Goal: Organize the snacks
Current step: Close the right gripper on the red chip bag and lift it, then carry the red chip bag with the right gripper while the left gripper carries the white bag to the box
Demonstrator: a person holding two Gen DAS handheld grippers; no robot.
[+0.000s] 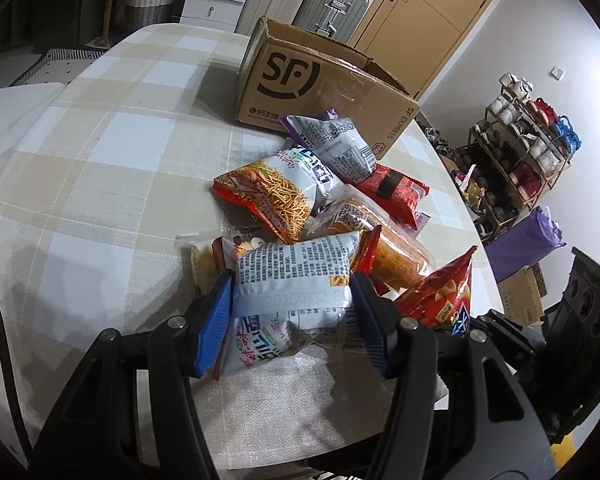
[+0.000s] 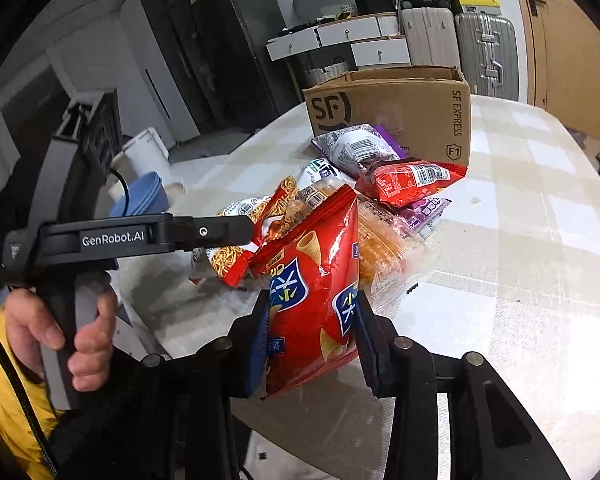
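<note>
My left gripper [image 1: 290, 300] is shut on a white snack bag with grey print [image 1: 296, 268], its blue pads pressing both sides. My right gripper [image 2: 312, 332] is shut on a red cone-snack bag [image 2: 312, 280], which stands upright between the pads; the same red bag [image 1: 444, 292] shows at the right of the left wrist view. Beyond lies a pile of snacks: an orange noodle bag [image 1: 264, 192], a purple-grey bag [image 1: 336, 144], a red packet [image 1: 396, 192] and a clear-wrapped bread [image 1: 384, 248]. An open SF cardboard box [image 1: 320, 88] stands behind the pile.
The checked tablecloth [image 1: 100, 160] covers a rounded table. The person's hand [image 2: 60, 328] holds the left gripper's handle [image 2: 140, 236] at the left. Blue bowls [image 2: 144, 200] and a white jug [image 2: 146, 156] sit by the table's left edge. Suitcases [image 2: 484, 48] and drawers stand behind.
</note>
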